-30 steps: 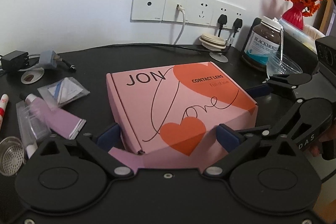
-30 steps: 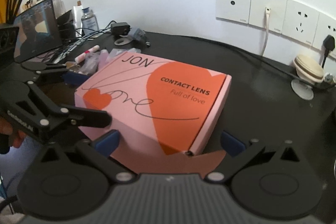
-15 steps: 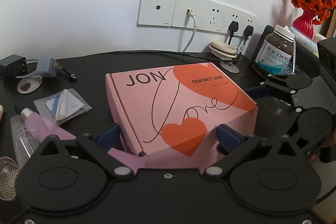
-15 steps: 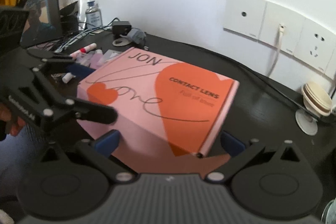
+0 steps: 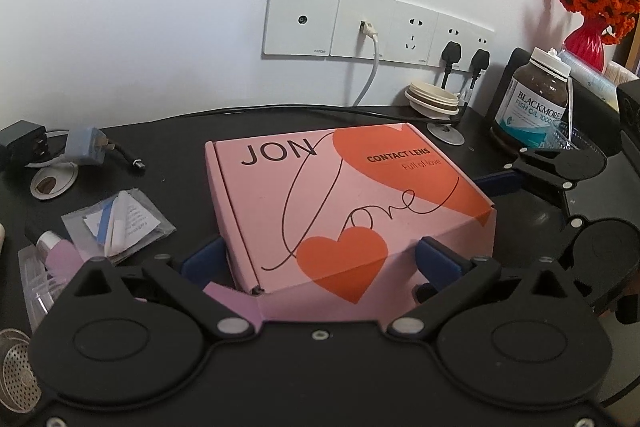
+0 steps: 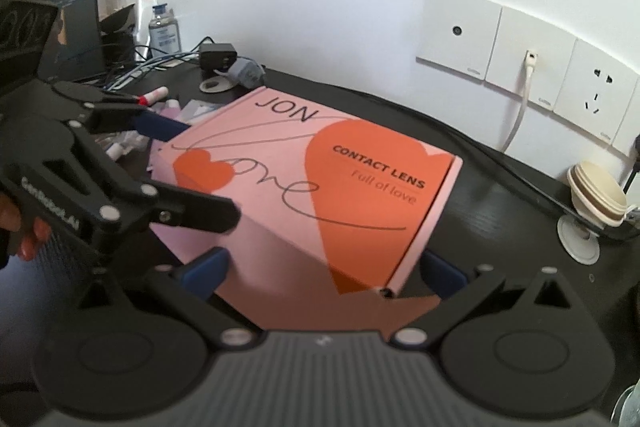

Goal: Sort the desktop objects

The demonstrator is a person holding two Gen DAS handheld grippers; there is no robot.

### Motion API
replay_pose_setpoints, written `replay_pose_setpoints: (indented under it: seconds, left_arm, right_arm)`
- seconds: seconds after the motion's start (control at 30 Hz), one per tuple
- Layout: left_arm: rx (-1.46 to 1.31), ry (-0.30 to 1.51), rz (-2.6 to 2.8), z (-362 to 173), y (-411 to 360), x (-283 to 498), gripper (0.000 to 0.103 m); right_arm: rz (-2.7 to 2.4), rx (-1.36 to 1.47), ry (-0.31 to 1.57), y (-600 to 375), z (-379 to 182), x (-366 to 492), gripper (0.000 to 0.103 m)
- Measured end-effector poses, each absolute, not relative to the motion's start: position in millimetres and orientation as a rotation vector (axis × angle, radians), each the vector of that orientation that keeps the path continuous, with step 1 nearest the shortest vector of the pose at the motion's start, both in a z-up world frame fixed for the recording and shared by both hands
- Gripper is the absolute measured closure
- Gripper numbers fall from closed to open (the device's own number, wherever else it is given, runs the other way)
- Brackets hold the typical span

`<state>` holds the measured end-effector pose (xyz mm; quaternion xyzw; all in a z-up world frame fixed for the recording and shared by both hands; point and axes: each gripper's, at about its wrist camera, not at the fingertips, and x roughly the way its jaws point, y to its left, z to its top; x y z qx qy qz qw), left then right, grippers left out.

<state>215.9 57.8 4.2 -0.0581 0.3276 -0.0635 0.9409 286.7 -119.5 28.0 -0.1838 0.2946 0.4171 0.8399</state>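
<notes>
My left tongs (image 5: 320,259) stand open around the near left corner of the pink box (image 5: 344,203), one blue pad on each side of it. The pads seem very close to the cardboard, but I cannot tell if they really touch it. My right tongs (image 6: 322,273) are open in the same way around the near right corner of the same box, and here also the contact is not clear, because this view is a little blurred.

The box lies closed in the middle of the black desk (image 5: 172,131), with its back edge near the wall. I cannot tell if it rests flat on the desk or is lifted a little, since its bottom edge is hidden behind my own tongs in both views.

To the left of the box lie a clear packet with folded paper (image 5: 118,223) and a pink tube (image 5: 60,259). The tube is partly hidden behind my left tongs. A metal strainer (image 5: 16,375) is cut off at the lower left edge. At the right, a brown bottle (image 5: 534,99) stands near the wall, and a red vase with orange flowers (image 5: 586,39) is behind it.

In the right view, the fingers (image 6: 28,239) of my other hand show at the left edge, mostly cut off.
</notes>
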Motion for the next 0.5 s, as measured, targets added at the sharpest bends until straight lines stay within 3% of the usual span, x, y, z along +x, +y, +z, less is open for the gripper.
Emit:
replay_pose_setpoints:
  seconds: [0.5]
  left_arm:
    - [-0.113, 0.668, -0.122, 4.3, 57.7, 218.1, 0.000]
  right_arm:
    - [0.869, -0.389, 0.614, -118.0, 27.8, 285.0, 0.001]
